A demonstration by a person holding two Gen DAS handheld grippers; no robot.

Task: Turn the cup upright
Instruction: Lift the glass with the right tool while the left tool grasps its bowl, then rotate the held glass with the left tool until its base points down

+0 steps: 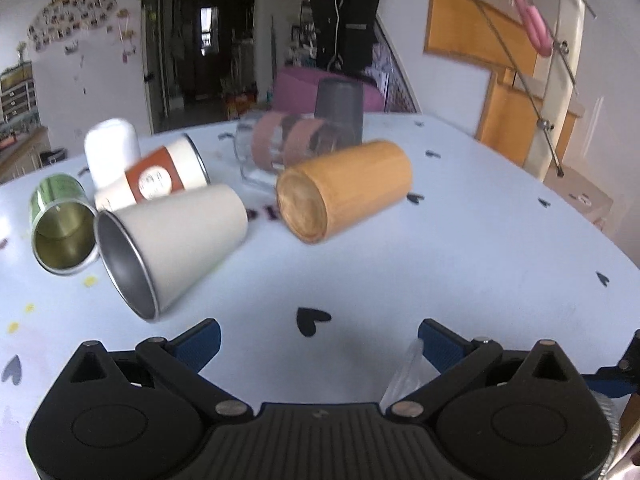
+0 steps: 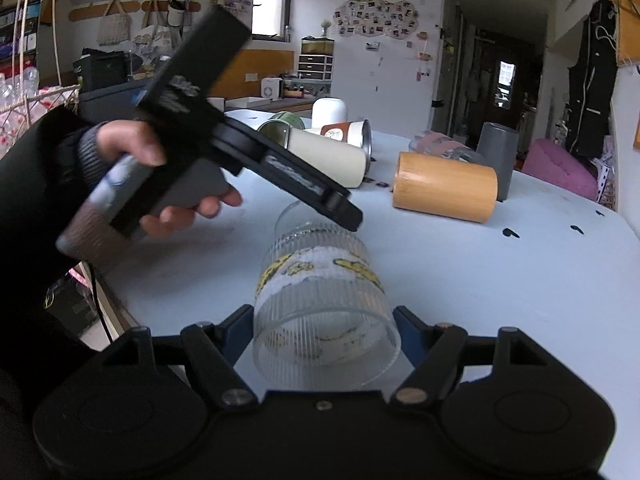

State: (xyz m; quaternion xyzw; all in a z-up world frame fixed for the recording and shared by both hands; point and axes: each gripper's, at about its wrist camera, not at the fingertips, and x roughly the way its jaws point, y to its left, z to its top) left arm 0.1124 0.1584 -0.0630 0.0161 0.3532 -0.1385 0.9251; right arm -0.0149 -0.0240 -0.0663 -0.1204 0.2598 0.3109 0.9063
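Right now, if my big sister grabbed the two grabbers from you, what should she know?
Left gripper: open, holding nothing, hovering above the table.
Right gripper: its blue fingers sit on either side of the ribbed glass cup, near the rim; the cup lies on its side, mouth toward the camera. Whether it is squeezed tight, I cannot tell.
Also on their sides: wooden cup, cream cup, green cup, paper cup. The grey cup and white cup stand mouth down.
Done: none upright yet.
Left: lift and stand the glass cup, then the others.
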